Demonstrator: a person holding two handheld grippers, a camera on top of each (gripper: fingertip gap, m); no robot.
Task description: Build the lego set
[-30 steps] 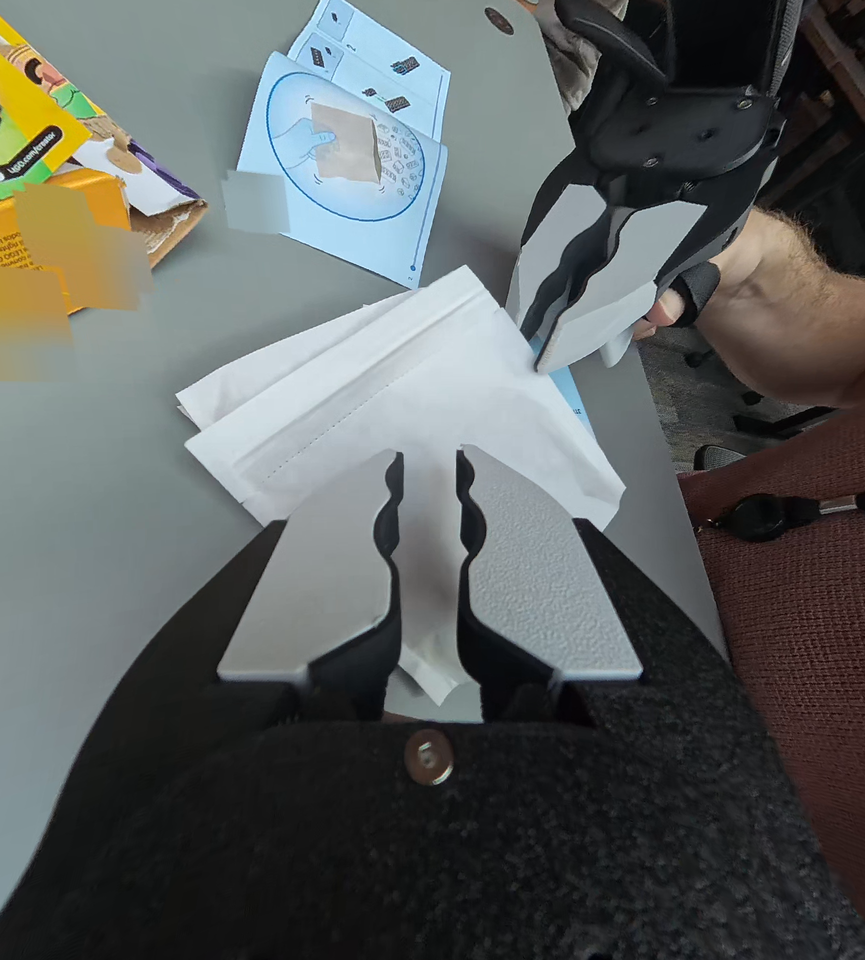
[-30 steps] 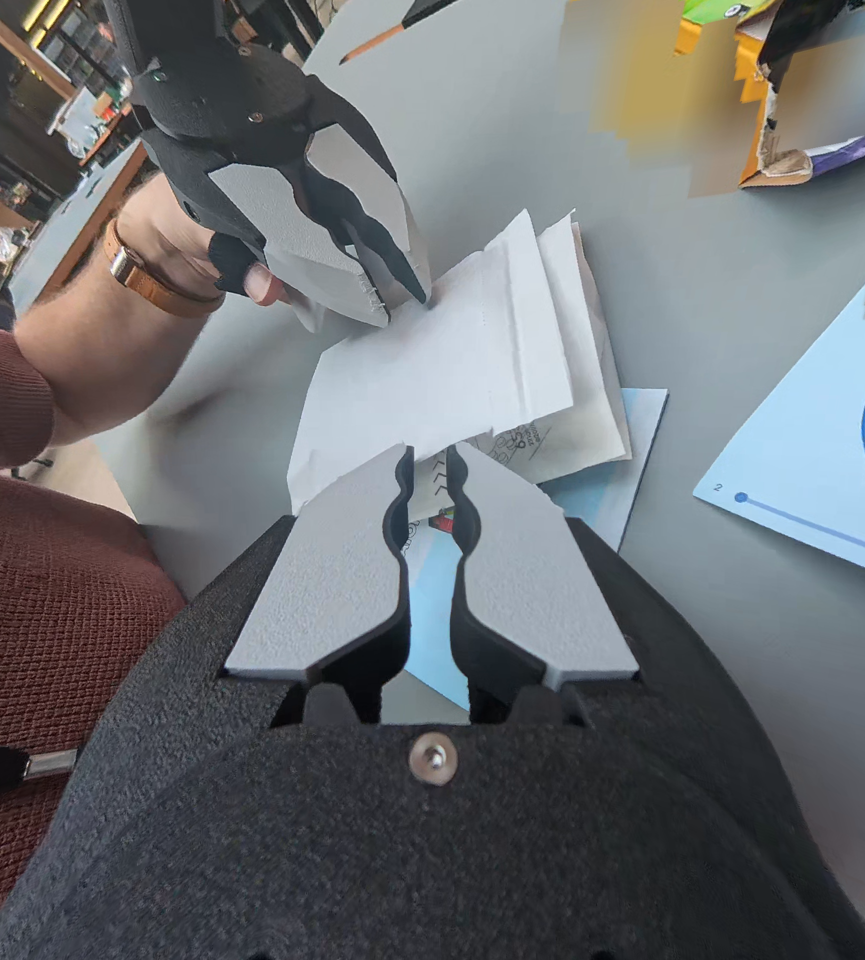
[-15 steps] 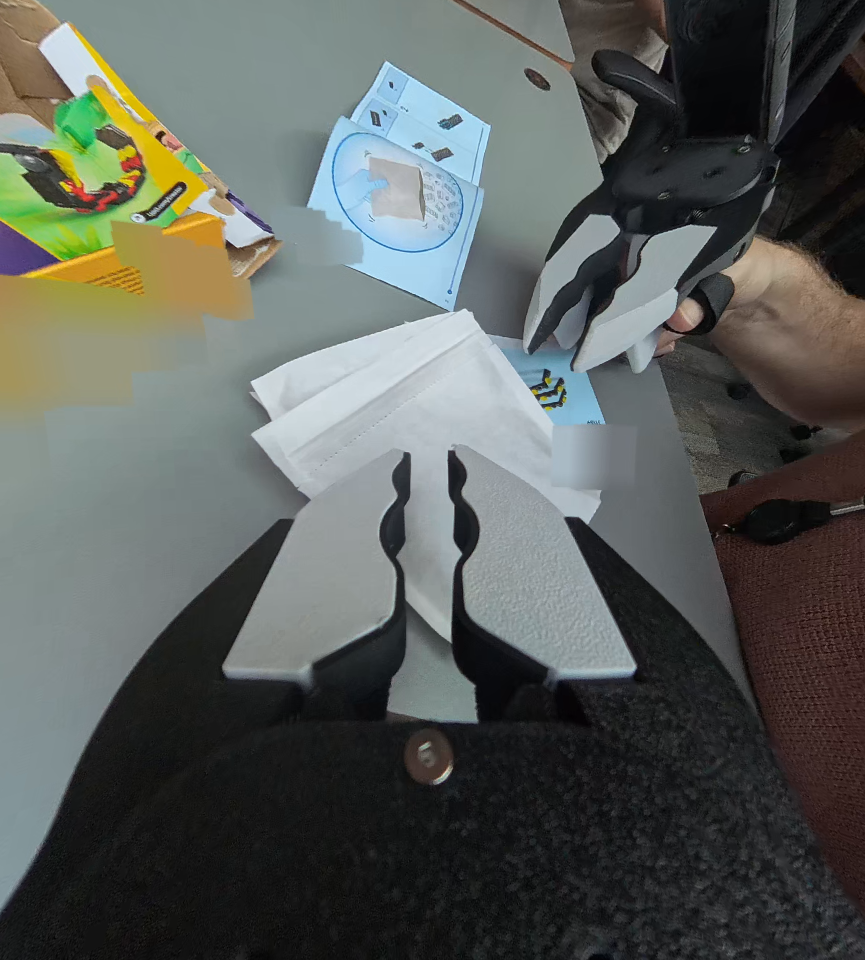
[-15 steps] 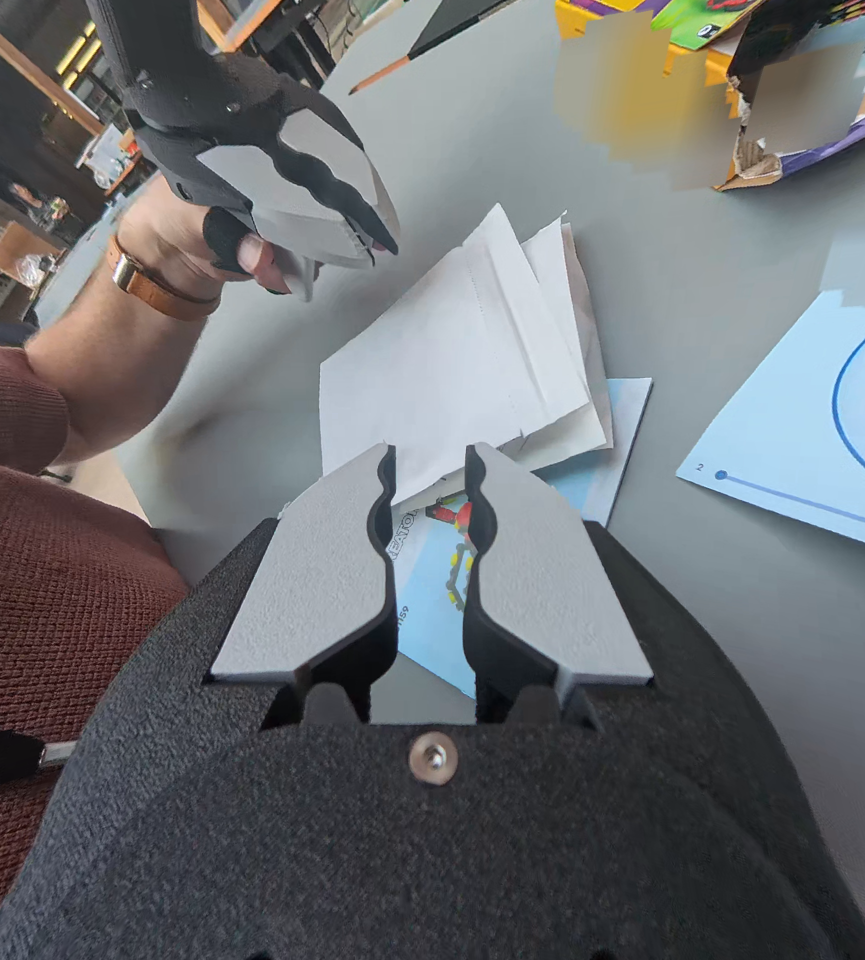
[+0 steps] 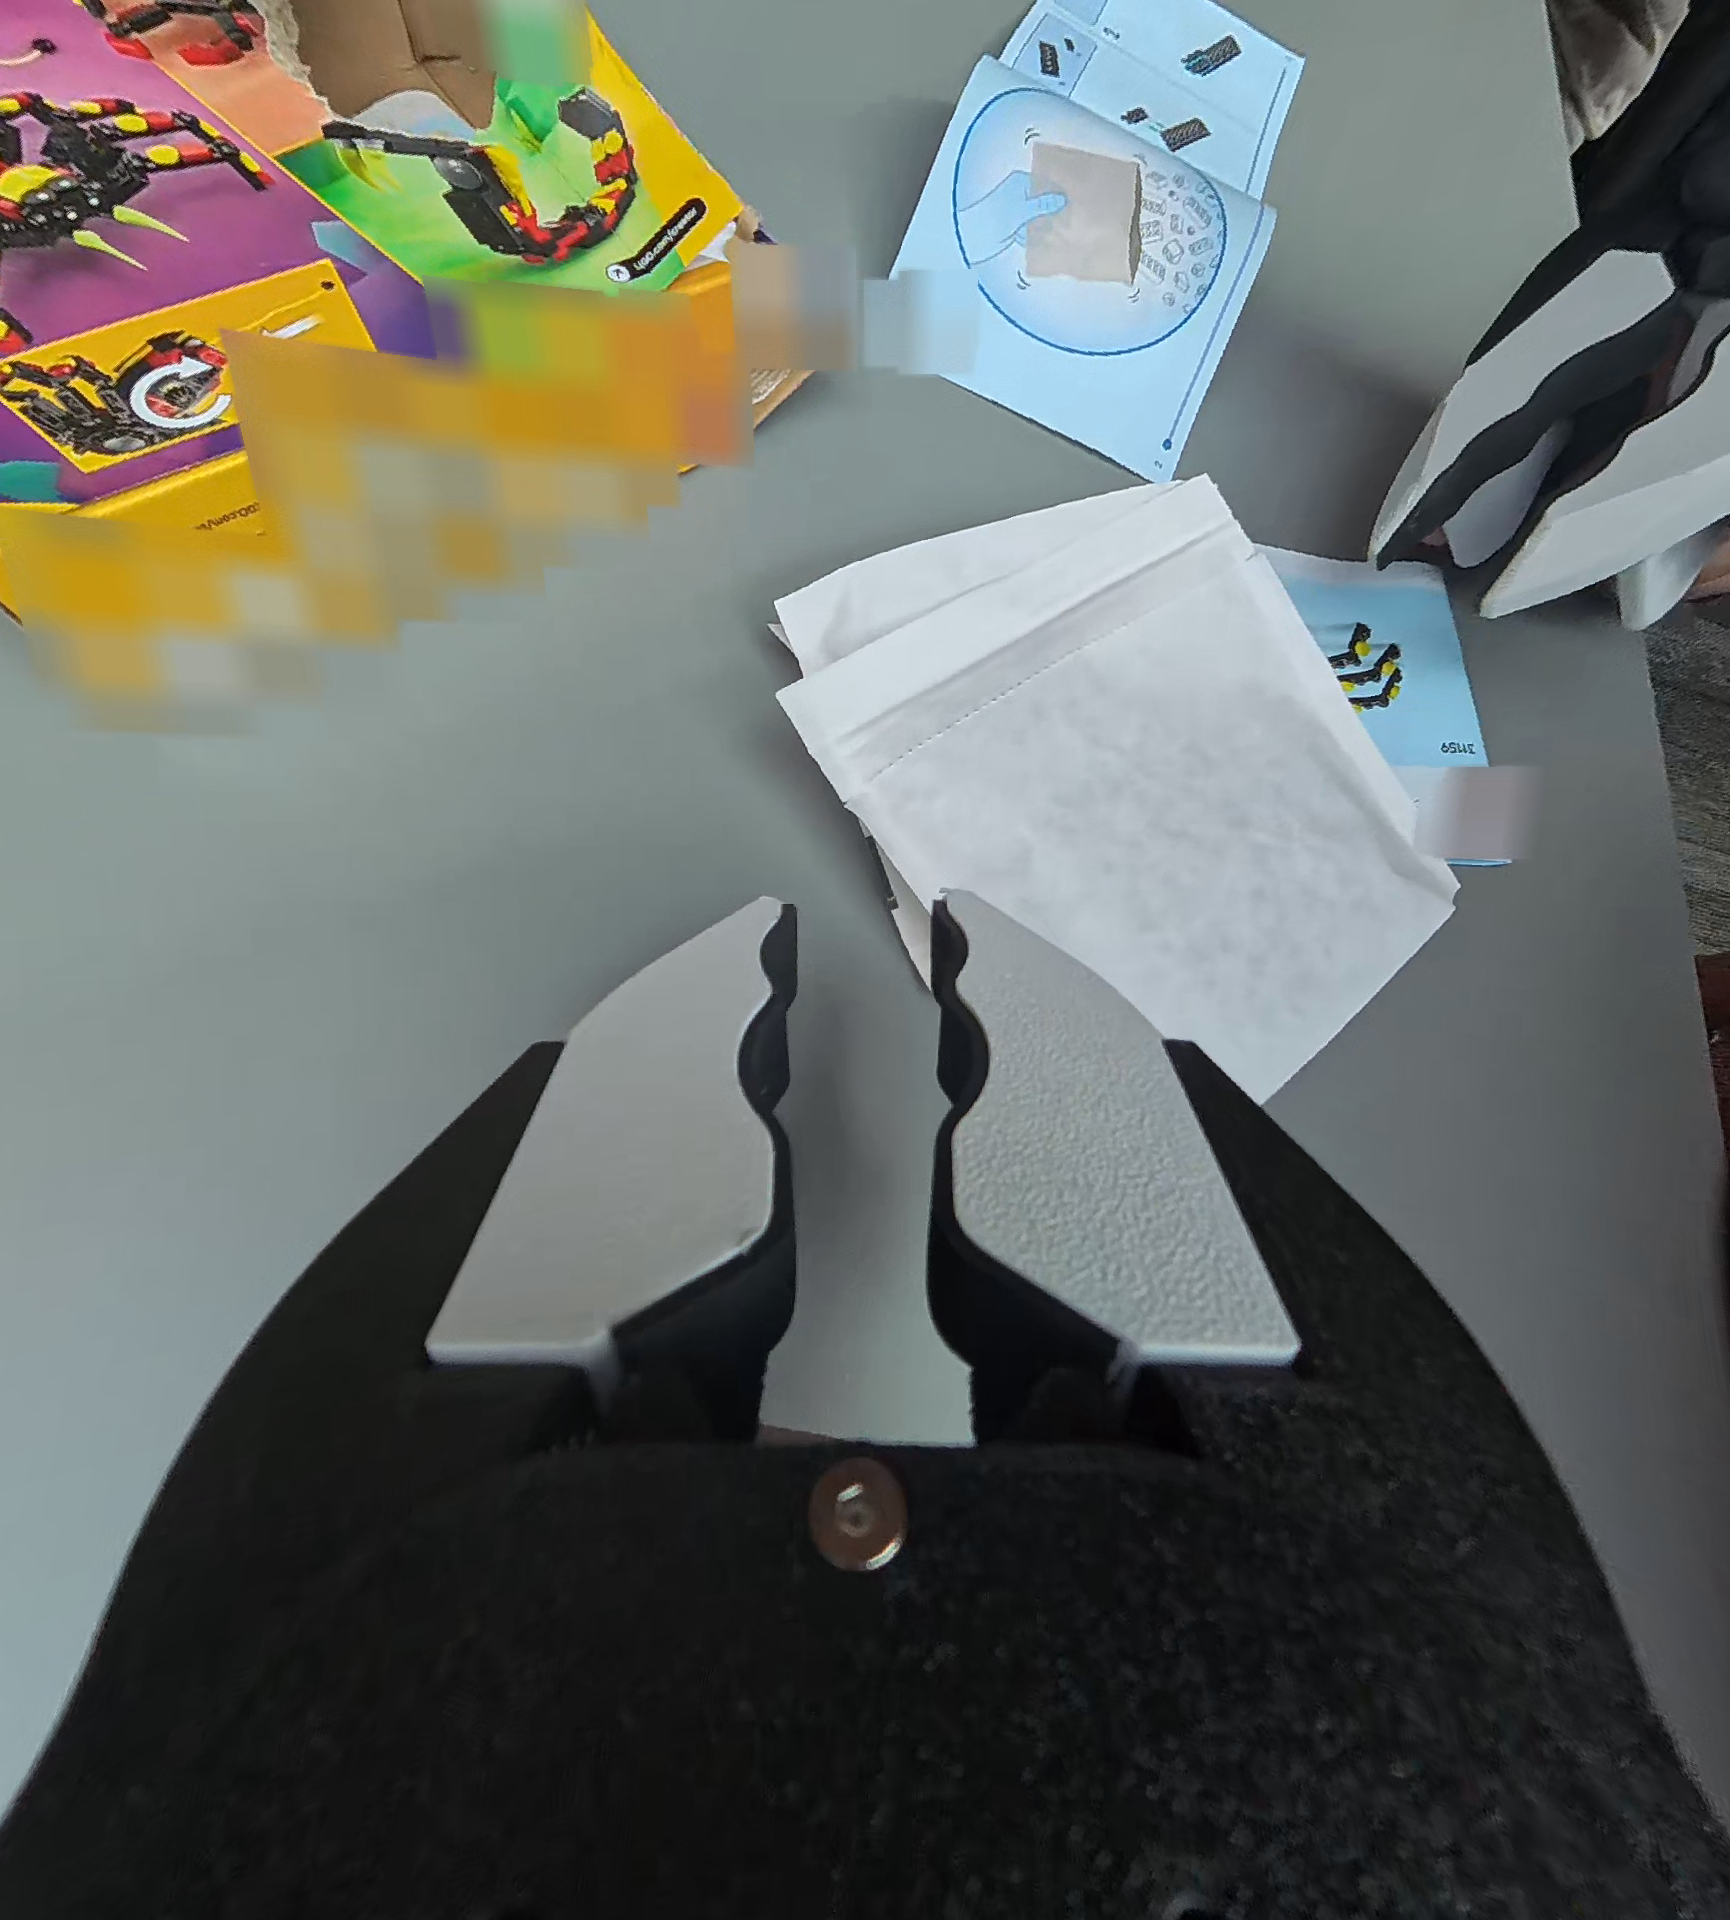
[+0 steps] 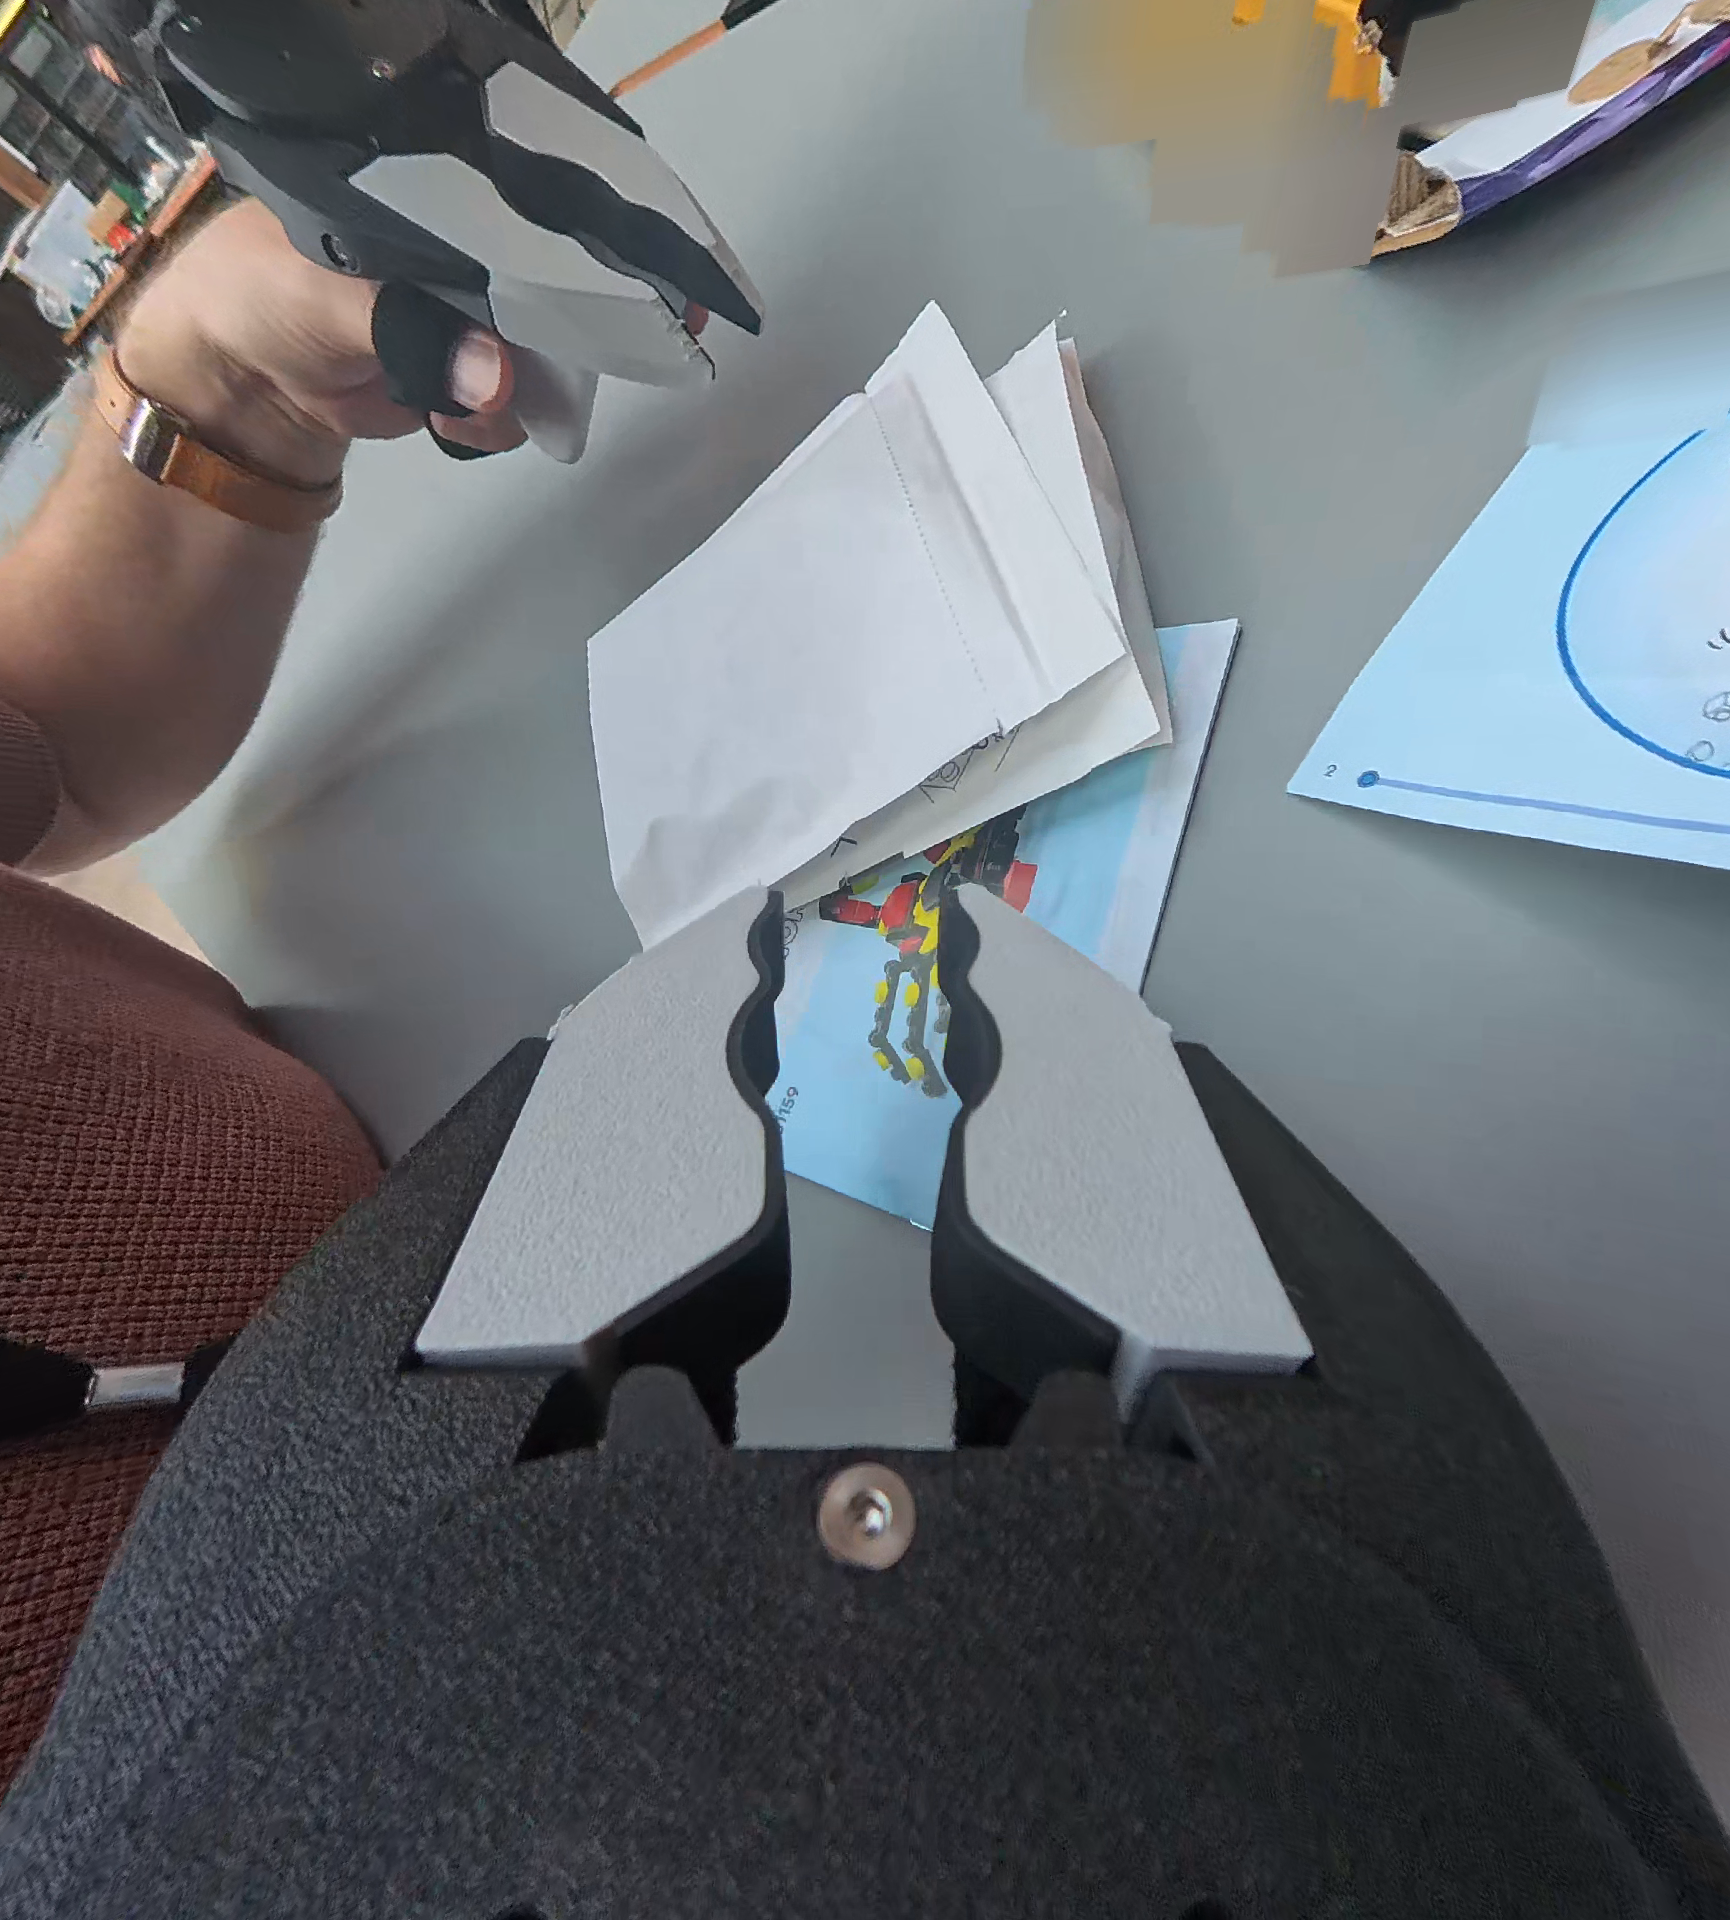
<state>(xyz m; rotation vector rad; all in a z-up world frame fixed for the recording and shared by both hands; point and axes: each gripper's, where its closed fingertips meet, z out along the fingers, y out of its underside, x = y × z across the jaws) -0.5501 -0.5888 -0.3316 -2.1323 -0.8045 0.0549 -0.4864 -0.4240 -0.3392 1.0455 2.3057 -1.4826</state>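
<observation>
Several white paper bags (image 5: 1100, 790) lie stacked on the grey table (image 5: 321, 935), partly covering a light-blue instruction booklet (image 5: 1401, 675). My left gripper (image 5: 863, 914) is open and empty, above bare table just left of the bags' near corner. My right gripper (image 6: 861, 904) is open and empty, above the booklet (image 6: 861, 1049) at the bags' (image 6: 840, 665) near edge. The right gripper (image 5: 1443, 561) also shows at the far right of the left wrist view. The left gripper (image 6: 731, 338) shows at the top left of the right wrist view, raised above the bags.
A torn-open yellow and purple set box (image 5: 217, 260) lies at the far left of the table. An open light-blue instruction booklet (image 5: 1100, 239) lies beyond the bags and shows in the right wrist view (image 6: 1619, 675). The table edge (image 5: 1671, 935) and a person's maroon sleeve (image 6: 61, 1091) are close by. One gripper's finger ends stand about 20 cm off the other's.
The left gripper has drawn back and to the left, off the bags. The right gripper has drawn back over the booklet. Both sets of jaws have opened wider.
</observation>
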